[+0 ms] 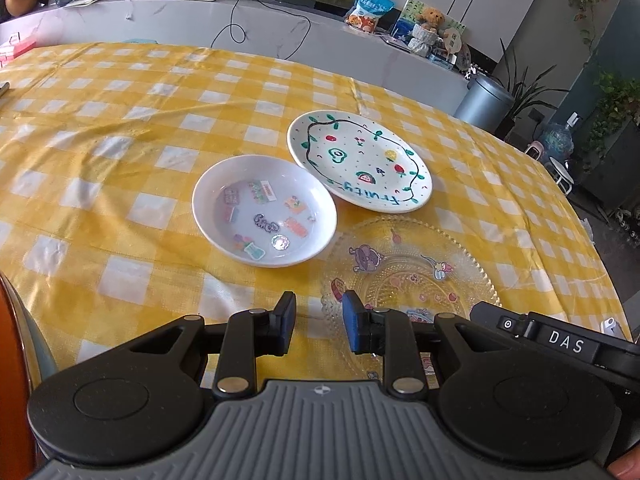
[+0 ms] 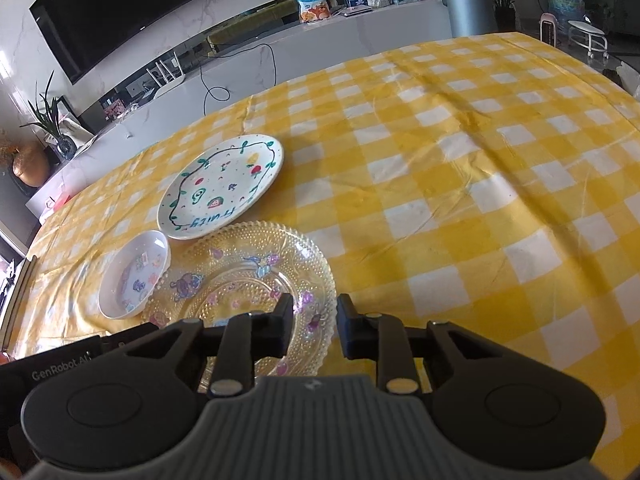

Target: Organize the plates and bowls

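A small white bowl with stickers [image 1: 264, 210] [image 2: 134, 274], a white "fruity" plate [image 1: 360, 160] [image 2: 220, 186] and a clear glass plate with cartoon stickers [image 1: 408, 276] [image 2: 240, 276] lie close together on the yellow checked tablecloth [image 1: 120, 140] [image 2: 460, 180]. My left gripper [image 1: 318, 326] is open and empty, with the glass plate's left rim between its fingers. My right gripper [image 2: 314, 330] is open and empty, with the glass plate's right rim between its fingers. The right gripper's body shows in the left wrist view [image 1: 560, 344].
A long white counter [image 1: 200, 24] with a snack bag [image 1: 368, 10], a teddy bear [image 1: 430, 20] and a router stands behind the table. A grey bin [image 1: 484, 102] and plants stand to the right. A television [image 2: 132, 12] hangs on the wall.
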